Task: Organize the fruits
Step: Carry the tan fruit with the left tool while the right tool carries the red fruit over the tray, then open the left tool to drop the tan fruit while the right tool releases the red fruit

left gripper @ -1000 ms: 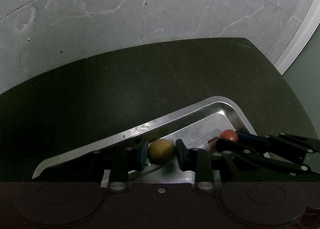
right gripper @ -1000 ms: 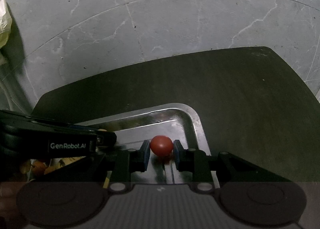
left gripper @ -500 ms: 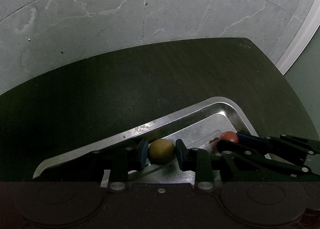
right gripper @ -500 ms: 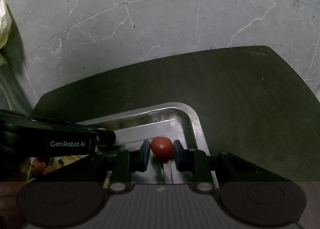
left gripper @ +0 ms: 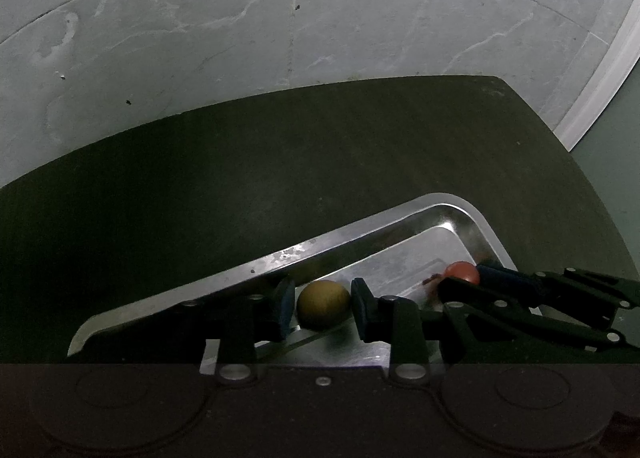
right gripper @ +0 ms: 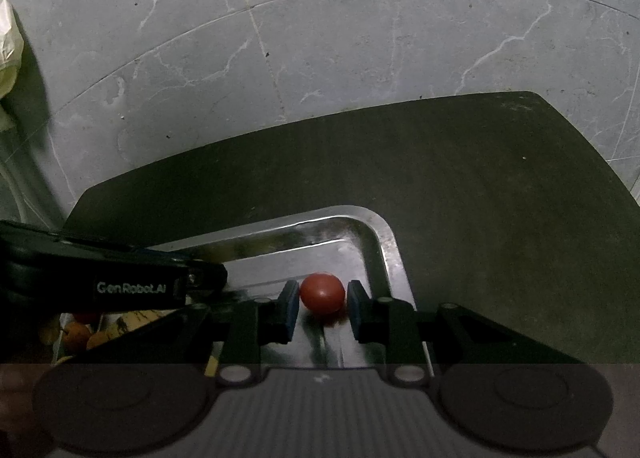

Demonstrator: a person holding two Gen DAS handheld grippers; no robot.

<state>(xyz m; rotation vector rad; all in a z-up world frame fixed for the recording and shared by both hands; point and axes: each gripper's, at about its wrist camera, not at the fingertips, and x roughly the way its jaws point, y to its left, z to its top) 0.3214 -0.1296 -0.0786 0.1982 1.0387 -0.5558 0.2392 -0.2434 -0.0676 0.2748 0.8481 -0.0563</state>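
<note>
Left gripper [left gripper: 323, 308] jaws flank brown fruit [left gripper: 323, 304]; right gripper [right gripper: 322, 305] jaws flank tomato [right gripper: 322, 293]; grip unclear.

Dark, matte table [right gripper: 480, 186] with rounded corners, standing over a grey marbled tile floor [right gripper: 360, 38]. Directly on top, a shiny metal tray [right gripper: 384, 242], its far corner well short of the far table edge. Otherwise only bare dark surface around the tray.
</note>
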